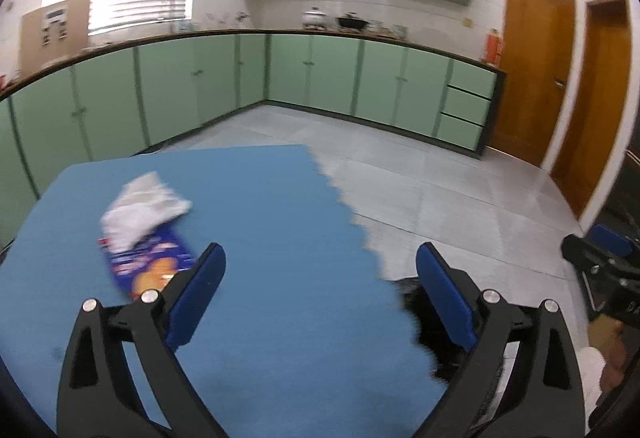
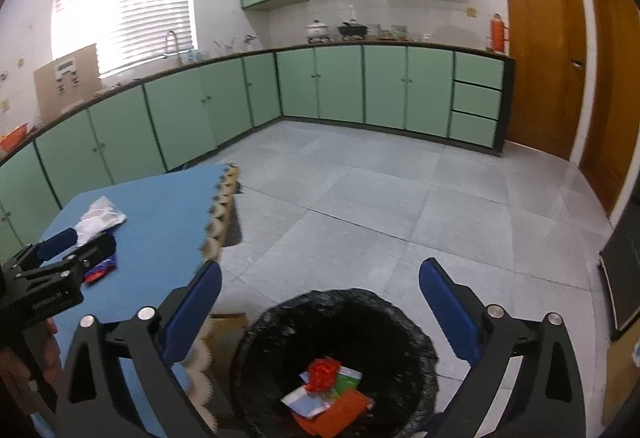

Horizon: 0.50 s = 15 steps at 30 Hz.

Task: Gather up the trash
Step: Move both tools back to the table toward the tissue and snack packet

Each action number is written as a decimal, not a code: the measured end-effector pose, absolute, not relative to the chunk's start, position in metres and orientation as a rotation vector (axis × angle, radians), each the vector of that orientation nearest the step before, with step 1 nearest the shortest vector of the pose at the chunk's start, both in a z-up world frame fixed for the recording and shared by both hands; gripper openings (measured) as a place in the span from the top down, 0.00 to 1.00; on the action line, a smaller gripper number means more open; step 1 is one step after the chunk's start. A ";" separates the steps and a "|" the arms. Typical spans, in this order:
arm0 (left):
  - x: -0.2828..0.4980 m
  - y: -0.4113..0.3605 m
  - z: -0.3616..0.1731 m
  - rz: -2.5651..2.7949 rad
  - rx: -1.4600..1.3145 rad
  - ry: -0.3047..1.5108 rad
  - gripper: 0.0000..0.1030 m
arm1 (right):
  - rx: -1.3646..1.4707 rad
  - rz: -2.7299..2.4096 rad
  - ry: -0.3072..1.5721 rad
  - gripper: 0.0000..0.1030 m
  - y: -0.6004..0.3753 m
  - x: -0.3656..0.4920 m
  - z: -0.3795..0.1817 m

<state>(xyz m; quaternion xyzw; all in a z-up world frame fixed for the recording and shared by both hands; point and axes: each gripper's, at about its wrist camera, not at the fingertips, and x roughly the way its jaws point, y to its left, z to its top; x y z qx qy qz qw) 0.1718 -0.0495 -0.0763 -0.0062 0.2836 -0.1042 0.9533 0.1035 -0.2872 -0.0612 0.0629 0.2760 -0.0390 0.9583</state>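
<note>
Two pieces of trash are lying on the blue counter (image 1: 260, 217): a crumpled white wrapper (image 1: 144, 205) and, touching it, a blue snack packet (image 1: 154, 264), somewhat blurred; the left gripper (image 1: 318, 290) is hovering near them, jaws wide and empty, probably lining up a pick; the right gripper (image 2: 320, 302) is hanging over the black-lined bin (image 2: 256, 350) beside the counter, jaws wide, empty, red and orange scraps (image 2: 326, 394) below; green cabinets (image 2: 340, 85) are ringing the tiled floor (image 2: 400, 205).

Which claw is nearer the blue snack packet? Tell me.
Left. The left claw sits just beside the blue snack packet; the right claw hangs over the bin.
</note>
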 end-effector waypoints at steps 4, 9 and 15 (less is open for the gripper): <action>0.166 -0.009 -0.072 -0.127 -0.019 0.565 0.08 | 0.120 -0.018 0.560 0.06 -0.257 0.114 -0.058; 0.159 0.037 -0.067 -0.038 -0.029 0.559 0.08 | 0.104 0.072 0.562 0.06 -0.213 0.127 -0.058; 0.154 0.088 -0.068 0.056 -0.055 0.565 0.08 | 0.091 0.178 0.561 0.06 -0.153 0.146 -0.063</action>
